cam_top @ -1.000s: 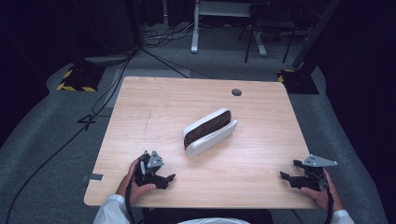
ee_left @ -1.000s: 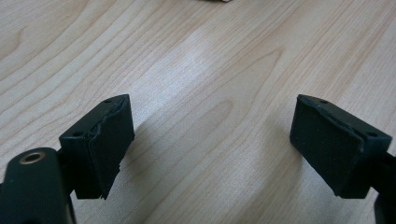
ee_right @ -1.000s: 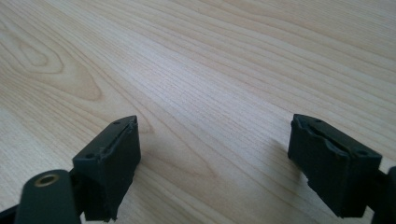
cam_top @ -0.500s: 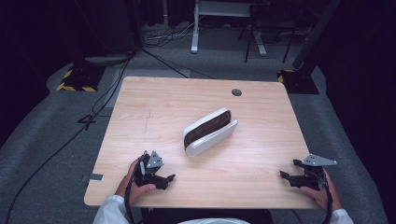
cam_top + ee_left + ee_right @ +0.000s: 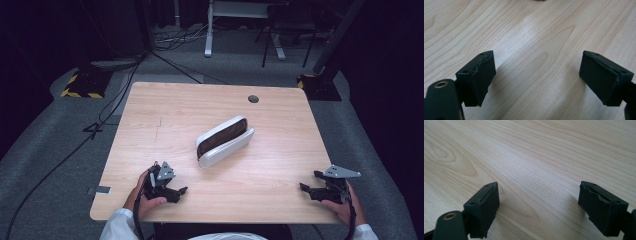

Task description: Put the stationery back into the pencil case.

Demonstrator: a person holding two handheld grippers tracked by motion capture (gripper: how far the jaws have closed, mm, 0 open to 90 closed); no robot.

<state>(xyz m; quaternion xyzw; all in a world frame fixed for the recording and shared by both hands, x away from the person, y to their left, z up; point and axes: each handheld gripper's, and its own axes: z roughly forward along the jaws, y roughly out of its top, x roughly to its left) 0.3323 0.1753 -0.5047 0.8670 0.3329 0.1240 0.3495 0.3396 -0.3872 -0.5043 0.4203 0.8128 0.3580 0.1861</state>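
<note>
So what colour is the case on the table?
The case is white outside, dark brown inside; clearest in the high view.

Smooth pale wood-grain table [image 5: 280,125], matt case [image 5: 225,142]

case [image 5: 223,141] mid-table [image 5: 280,110] | left gripper [image 5: 176,192] near-left | right gripper [image 5: 309,189] near-right

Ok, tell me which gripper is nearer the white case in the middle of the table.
Left. The left gripper sits just below and left of the white case, jaws open on bare wood. The right gripper rests farther off, near the table's right front corner.
</note>
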